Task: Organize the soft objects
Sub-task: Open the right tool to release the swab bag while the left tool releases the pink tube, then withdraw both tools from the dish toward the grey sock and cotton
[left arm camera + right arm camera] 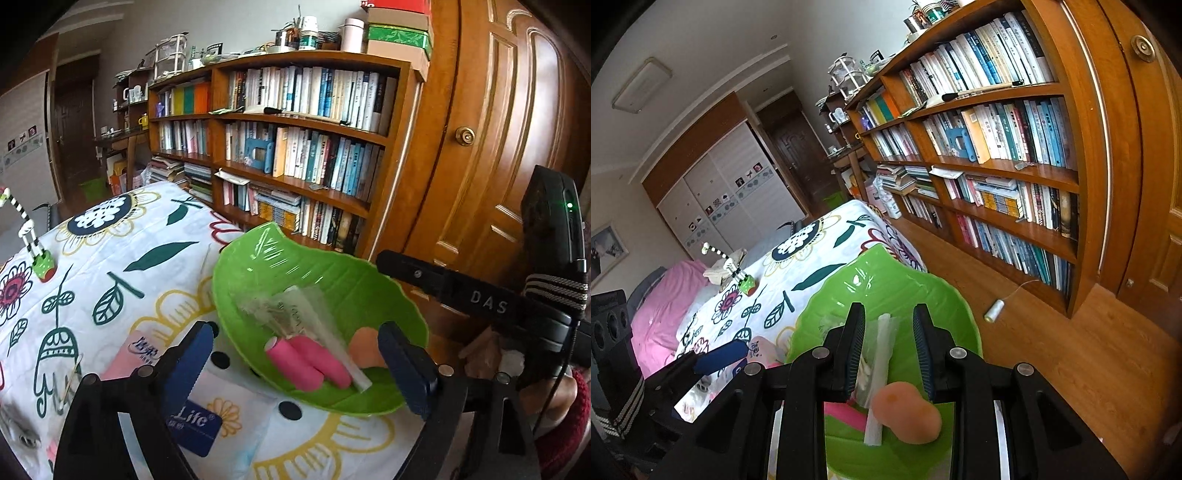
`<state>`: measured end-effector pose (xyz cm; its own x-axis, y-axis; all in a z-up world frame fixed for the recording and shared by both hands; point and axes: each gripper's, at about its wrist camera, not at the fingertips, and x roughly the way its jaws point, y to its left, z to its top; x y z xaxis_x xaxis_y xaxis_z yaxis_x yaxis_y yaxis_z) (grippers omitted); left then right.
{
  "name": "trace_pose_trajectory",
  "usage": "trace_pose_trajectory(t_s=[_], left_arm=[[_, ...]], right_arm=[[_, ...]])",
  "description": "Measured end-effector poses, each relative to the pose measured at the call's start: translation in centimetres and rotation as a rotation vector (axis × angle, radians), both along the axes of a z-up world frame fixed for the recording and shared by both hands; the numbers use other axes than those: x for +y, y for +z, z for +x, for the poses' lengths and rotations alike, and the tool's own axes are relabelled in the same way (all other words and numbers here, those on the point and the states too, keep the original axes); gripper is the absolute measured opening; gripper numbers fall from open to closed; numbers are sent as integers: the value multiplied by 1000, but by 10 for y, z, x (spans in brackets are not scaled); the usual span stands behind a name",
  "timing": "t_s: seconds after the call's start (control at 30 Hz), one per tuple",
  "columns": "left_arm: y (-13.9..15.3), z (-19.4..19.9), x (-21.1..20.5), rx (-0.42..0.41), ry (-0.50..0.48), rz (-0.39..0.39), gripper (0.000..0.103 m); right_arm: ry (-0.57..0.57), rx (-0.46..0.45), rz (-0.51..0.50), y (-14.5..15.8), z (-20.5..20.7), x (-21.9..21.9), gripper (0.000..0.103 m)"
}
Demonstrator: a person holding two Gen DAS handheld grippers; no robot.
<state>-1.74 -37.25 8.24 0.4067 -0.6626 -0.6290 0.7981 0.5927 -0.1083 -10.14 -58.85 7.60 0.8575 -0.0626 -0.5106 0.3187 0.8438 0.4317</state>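
A green leaf-shaped tray (332,280) (886,280) rests on the flowered bedspread (110,266). In it lie two pink foam rollers (310,362), a clear packet of cotton swabs (280,314), a white roll (881,343) and an orange sponge (908,413). My left gripper (295,328) hangs wide open over the tray's near edge, with the rollers below its gap and untouched. My right gripper (888,314) hovers over the tray, its jaws a narrow gap apart with nothing pinched; the white roll lies beneath them. The right gripper's black body (480,302) shows at the right in the left wrist view.
A pink tissue pack (136,354) and a white and blue one (199,424) lie on the bed beside the tray. A striped-legged toy (37,254) stands farther back. A bookshelf (997,166), a wooden door (517,129) and a thread spool (993,310) on the floor are to the right.
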Motion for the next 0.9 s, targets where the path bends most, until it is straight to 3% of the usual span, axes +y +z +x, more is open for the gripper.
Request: trace_pose_trajectory(t_s=[0.9], left_arm=[[-3, 22, 76, 63, 218, -10, 97]], right_arm=[[124, 37, -26, -4, 22, 59, 29]])
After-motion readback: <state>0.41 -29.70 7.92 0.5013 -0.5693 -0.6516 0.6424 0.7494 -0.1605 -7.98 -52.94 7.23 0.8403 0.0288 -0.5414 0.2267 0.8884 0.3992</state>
